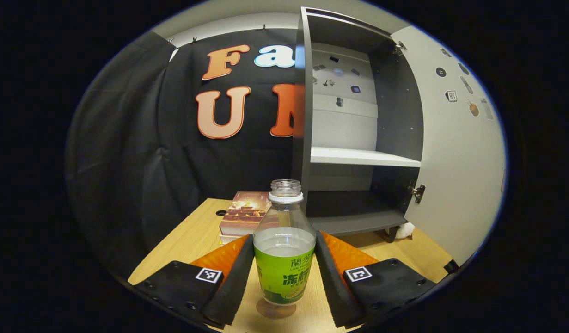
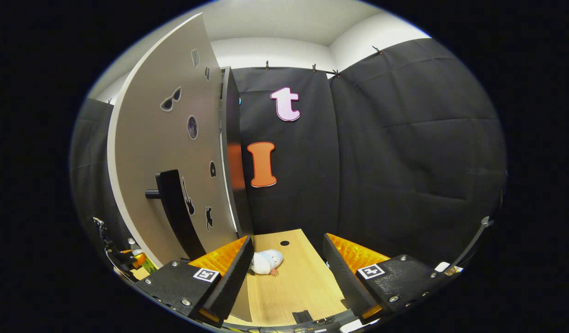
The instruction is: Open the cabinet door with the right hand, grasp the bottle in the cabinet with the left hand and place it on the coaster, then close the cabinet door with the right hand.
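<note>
In the left gripper view, my left gripper [image 1: 284,273] has its fingers on either side of the clear plastic bottle with a green label [image 1: 284,249]; the finger pads sit against its flanks, so I read it as gripped. The bottle stands upright, uncapped, with pale liquid up to about its shoulder, and its base rests on a small round brown coaster [image 1: 276,309] on the light wooden counter [image 1: 192,240]. Behind it to the left lies a stack of books with an orange cover [image 1: 245,213]. Further back stands the grey cabinet [image 1: 353,138], its white shelf [image 1: 363,157] bare and its pale door [image 1: 455,152] swung wide to the right, stickers dotted over the door's inner face. In the right gripper view, my right gripper [image 2: 286,277] has its fingers spread wide with nothing between them, over the counter [image 2: 293,282]. The open door [image 2: 173,162] rises just to the left, its dark bar handle [image 2: 173,208] near my left-hand finger but apart from it. A small white plush toy [image 2: 265,262] lies on the counter just ahead.
</note>
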